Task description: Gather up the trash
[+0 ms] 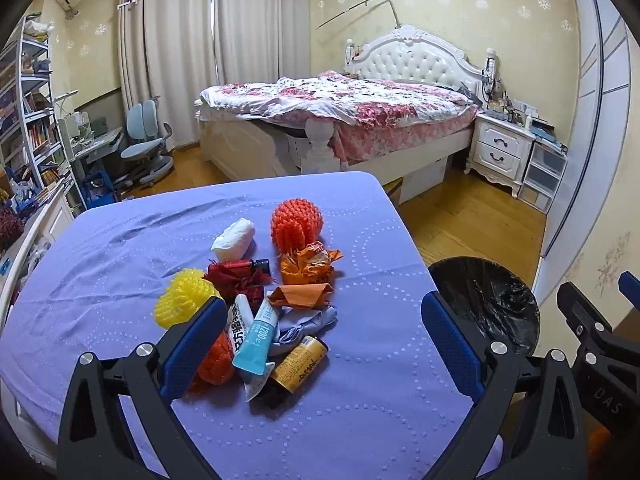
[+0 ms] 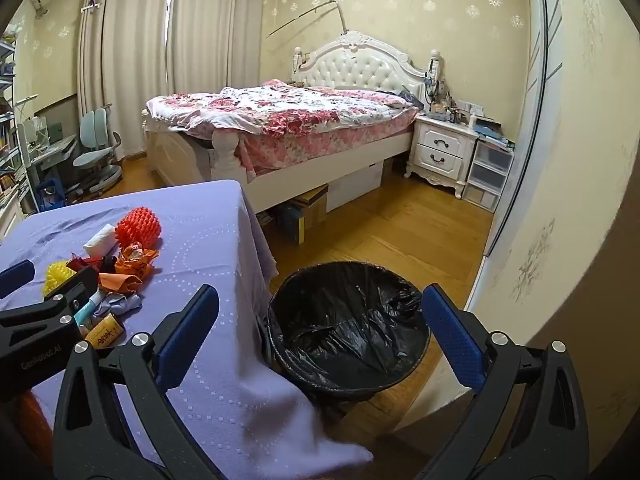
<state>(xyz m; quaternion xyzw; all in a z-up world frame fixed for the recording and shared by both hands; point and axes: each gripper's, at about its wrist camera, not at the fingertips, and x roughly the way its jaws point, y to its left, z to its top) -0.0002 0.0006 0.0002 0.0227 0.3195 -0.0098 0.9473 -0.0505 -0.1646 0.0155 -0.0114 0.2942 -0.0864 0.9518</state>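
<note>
On a lilac-covered table (image 1: 360,400) in a bedroom, a heap of litter is waiting while the left gripper (image 1: 324,316) is hovering over it with its jaws spread wide and nothing between them. The right gripper (image 2: 320,312) is likewise gaping and empty, hanging above the black-lined bin (image 2: 348,328) that is standing on the floor just off the table's corner.

From the heap's centre, a red foam net (image 1: 297,222) is lying at 12 o'clock, a white wad (image 1: 234,238) at 11, a yellow foam net (image 1: 182,298) at 9, and crumpled orange wrappers (image 1: 308,270) at 1. A blue tube (image 1: 258,338) and a yellow can (image 1: 298,362) are sitting at 6 o'clock, nearest the left tool; the bin is lying at about 3 o'clock, well apart from the heap.

The step in hand appears to be the first pick. It would go best if the left tool were lowered squarely over one outlying piece, probably the can or the tube, rather than into the tangle, so that neighbours are not being dragged along. The foam nets will likely squash, so a deep bite should be surer than a fingertip nip. The carry ought to be kept low across the cloth, with the release only once the piece is fully over the bin's rim.
</note>
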